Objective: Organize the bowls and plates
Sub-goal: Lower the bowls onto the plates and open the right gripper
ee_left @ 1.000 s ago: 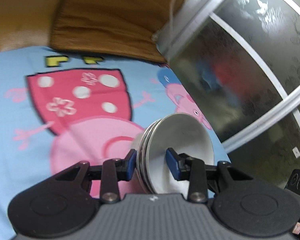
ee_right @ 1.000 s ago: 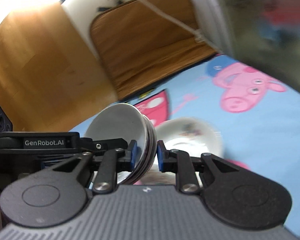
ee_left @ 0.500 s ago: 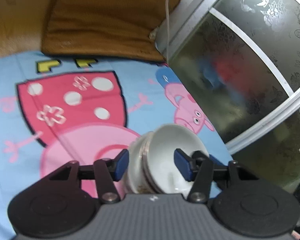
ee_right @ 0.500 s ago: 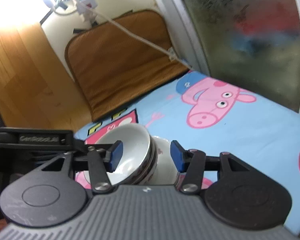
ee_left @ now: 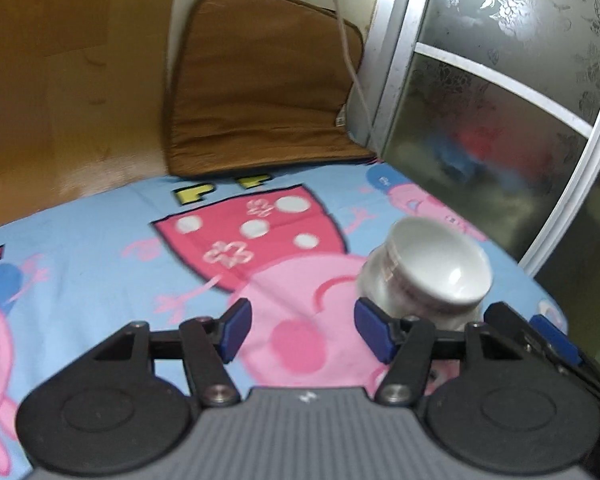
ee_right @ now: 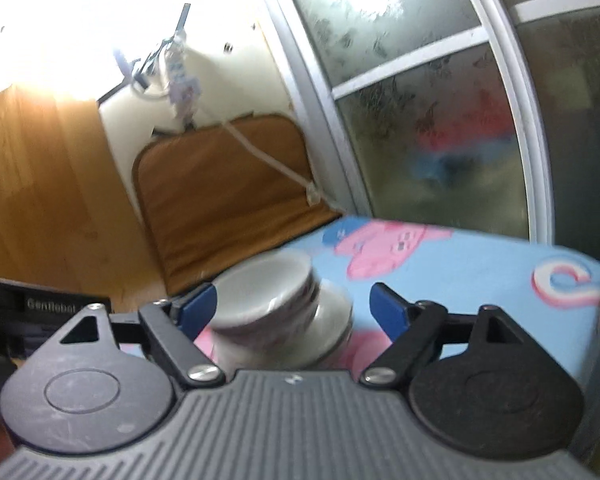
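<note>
A stack of white bowls [ee_left: 428,272] sits on the blue cartoon-pig cloth [ee_left: 100,240], its upper bowls leaning to one side. My left gripper [ee_left: 304,330] has nothing between its jaws, which are opening; the stack stands just beyond its right finger. In the right wrist view the bowl stack [ee_right: 268,292] is between the jaws of my right gripper [ee_right: 292,310], which are opening wide, and the pads stand off the rims. The right gripper's blue pad [ee_left: 552,336] shows at the right edge of the left wrist view.
A brown cushion [ee_left: 260,92] leans against the back wall with a white cable [ee_left: 348,52] across it. A wooden panel [ee_left: 60,80] is on the left and a frosted glass sliding door [ee_left: 500,120] on the right. The cloth's edge [ee_right: 596,280] drops off at the right.
Both grippers have let go of the bowl stack and spread their jaws. The stack went from held on edge to resting on the cloth. My left gripper slid left, clear of it.
</note>
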Available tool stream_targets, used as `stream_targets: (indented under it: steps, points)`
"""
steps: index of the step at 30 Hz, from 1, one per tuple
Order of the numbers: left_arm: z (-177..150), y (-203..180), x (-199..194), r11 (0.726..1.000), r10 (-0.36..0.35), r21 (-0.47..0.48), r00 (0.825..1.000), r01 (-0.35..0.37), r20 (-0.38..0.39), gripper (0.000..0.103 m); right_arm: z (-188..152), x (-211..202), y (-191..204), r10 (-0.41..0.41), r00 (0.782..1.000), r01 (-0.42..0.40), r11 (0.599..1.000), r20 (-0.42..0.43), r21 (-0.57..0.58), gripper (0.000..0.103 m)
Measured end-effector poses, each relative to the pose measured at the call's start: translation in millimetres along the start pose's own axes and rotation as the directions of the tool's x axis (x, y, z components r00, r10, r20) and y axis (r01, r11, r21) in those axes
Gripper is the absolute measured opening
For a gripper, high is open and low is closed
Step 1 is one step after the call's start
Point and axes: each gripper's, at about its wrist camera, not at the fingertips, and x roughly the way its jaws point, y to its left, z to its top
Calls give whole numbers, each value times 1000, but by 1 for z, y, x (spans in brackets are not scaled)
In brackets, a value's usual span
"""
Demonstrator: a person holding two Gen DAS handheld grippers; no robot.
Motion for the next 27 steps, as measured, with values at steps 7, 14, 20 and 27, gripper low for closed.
stream_targets:
  steps: [7,14,20,27]
  points:
    - [-24,12,-24,992,64,101,995,-72,79,103,0,-8,22,-31,1000,31,999,4,-23,103]
    - [-35,14,-34,981,97,155,984,-120,152,103,-6,-15,35,-66,997,64,997,-47,-48,103]
    - [-50,24,-35,977,147,121,966,-176,213,103,-10,-17,43,-111,989,103,992,-99,-75,103]
    - [-54,26,-37,973,155,138,967,-185,203,103,-20,-24,49,-123,991,117,989,-61,-92,103]
